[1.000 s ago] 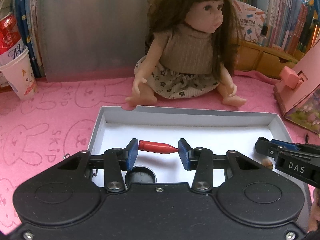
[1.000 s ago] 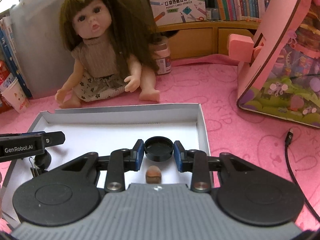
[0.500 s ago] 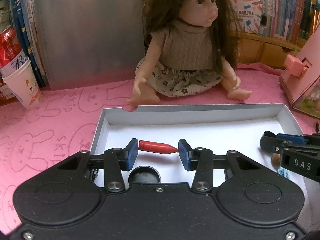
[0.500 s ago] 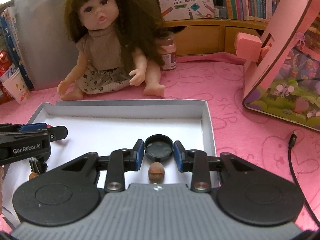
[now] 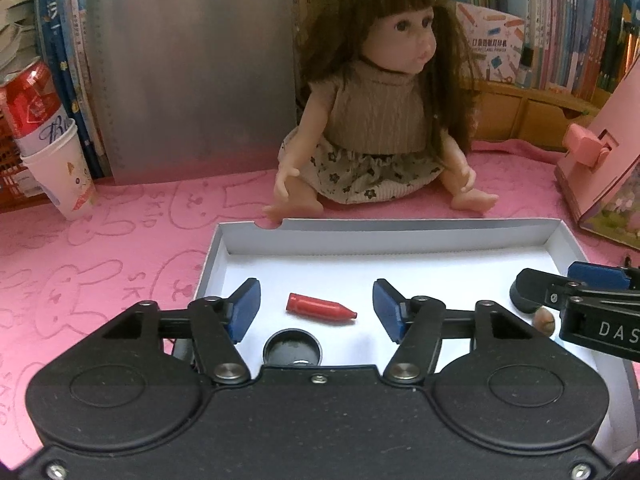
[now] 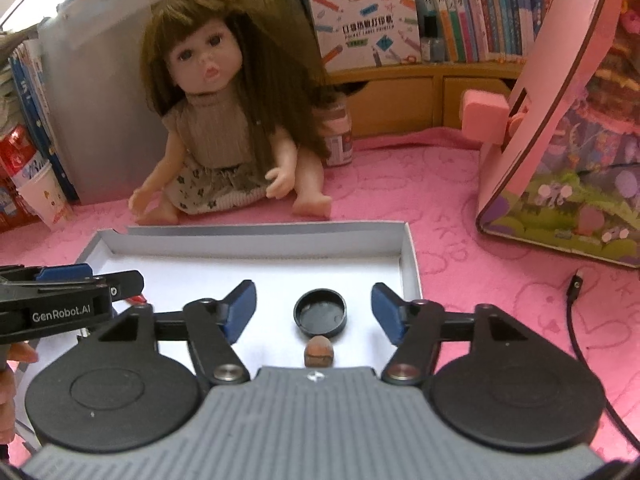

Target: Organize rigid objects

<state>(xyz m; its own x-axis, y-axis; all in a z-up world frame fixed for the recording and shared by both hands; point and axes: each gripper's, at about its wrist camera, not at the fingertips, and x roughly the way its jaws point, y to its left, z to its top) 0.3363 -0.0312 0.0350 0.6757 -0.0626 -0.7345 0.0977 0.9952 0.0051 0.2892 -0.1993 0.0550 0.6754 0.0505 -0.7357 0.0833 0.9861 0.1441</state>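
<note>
Jaws opening on each hand-held gripper: left straddles a loose red crayon, right a black cap.

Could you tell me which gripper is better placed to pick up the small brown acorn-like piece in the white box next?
Right. The brown acorn-like piece lies just before the right gripper, beside the black cap, its jaws opening. The left gripper straddles the red crayon-like piece across the white box.
</note>
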